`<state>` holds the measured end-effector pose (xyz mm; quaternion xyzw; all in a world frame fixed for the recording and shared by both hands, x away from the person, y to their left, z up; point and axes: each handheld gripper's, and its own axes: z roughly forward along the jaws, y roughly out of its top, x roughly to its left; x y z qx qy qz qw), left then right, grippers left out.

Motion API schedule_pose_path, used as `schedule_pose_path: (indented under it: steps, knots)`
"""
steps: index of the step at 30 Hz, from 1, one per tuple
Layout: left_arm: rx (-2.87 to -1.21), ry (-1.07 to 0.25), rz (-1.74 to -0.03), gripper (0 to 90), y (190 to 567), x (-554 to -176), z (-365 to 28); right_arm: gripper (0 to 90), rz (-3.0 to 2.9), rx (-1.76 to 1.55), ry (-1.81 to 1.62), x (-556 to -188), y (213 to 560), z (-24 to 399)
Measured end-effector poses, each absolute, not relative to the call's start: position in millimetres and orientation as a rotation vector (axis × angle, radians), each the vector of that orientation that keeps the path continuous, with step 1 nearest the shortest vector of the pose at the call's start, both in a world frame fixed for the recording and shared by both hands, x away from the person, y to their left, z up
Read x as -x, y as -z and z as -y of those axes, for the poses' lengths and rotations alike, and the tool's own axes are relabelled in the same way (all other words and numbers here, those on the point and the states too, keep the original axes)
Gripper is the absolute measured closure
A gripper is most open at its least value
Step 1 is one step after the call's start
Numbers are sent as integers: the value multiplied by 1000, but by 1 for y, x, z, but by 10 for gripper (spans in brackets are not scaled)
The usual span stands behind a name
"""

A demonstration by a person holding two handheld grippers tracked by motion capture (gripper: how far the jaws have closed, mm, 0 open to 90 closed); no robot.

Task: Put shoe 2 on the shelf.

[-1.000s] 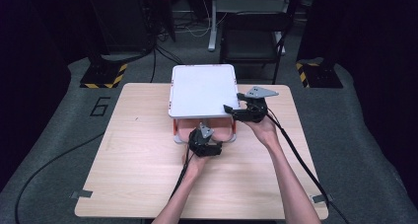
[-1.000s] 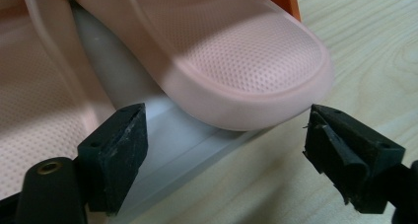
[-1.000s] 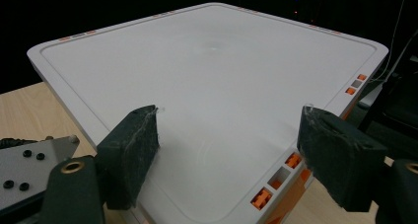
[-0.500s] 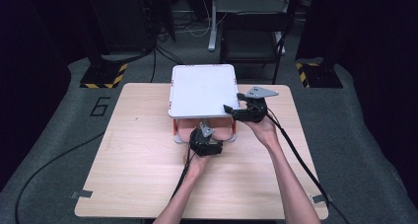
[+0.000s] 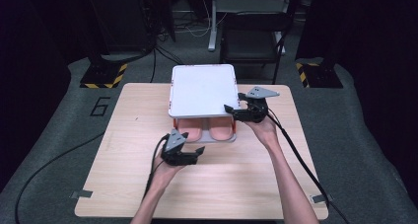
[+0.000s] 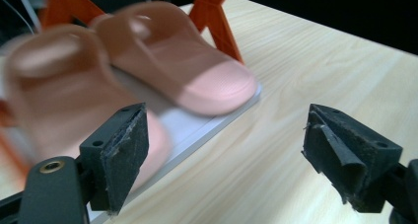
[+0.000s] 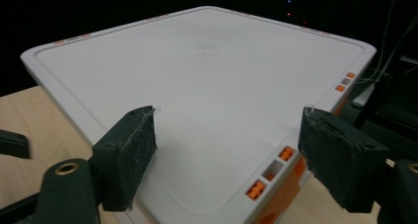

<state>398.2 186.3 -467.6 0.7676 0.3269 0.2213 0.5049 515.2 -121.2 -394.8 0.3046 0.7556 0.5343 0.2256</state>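
Note:
A white two-level rack has a top shelf [image 5: 202, 88] [image 7: 197, 76] on orange legs [image 6: 212, 17]. Two pink slippers [image 5: 191, 130] [image 6: 197, 76] lie side by side on the lower shelf [image 5: 212, 140] [image 6: 207, 130]. My left gripper [image 5: 196, 155] [image 6: 226, 120] hovers over the table in front of the slippers. It is open and has just opened a little further, with nothing between its jaws. At the top shelf's near right corner my right gripper [image 5: 234, 101] [image 7: 226, 120] is open, its jaws to either side of the corner and off it.
The wooden table [image 5: 246, 179] has bare room in front of the rack and on both sides. Cables trail from both grippers toward the near edge. Striped black-and-yellow bases [image 5: 103, 76] [image 5: 315, 73] and a metal stand [image 5: 251, 41] are on the floor behind the table.
My left gripper has pulled back from the front of the lower shelf, toward the near left, with nothing in it. The right gripper has stayed at the top shelf's corner.

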Motion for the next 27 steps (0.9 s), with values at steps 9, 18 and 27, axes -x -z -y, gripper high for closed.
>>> schedule_pose_path:
  steps: [9, 18, 27]
  knots:
    - [-1735, -621, -916, 171, 471, -375, -277, 199, -1947, -882, -1494, -496, 390, 146]
    - [-1633, -640, -1026, 172, 480, -361, -322, 179, -1934, -832, -1350, -451, 392, 193]
    - [-1636, -642, -1047, 172, 490, -357, -330, 181, -1861, -911, -1273, -396, 419, 235]
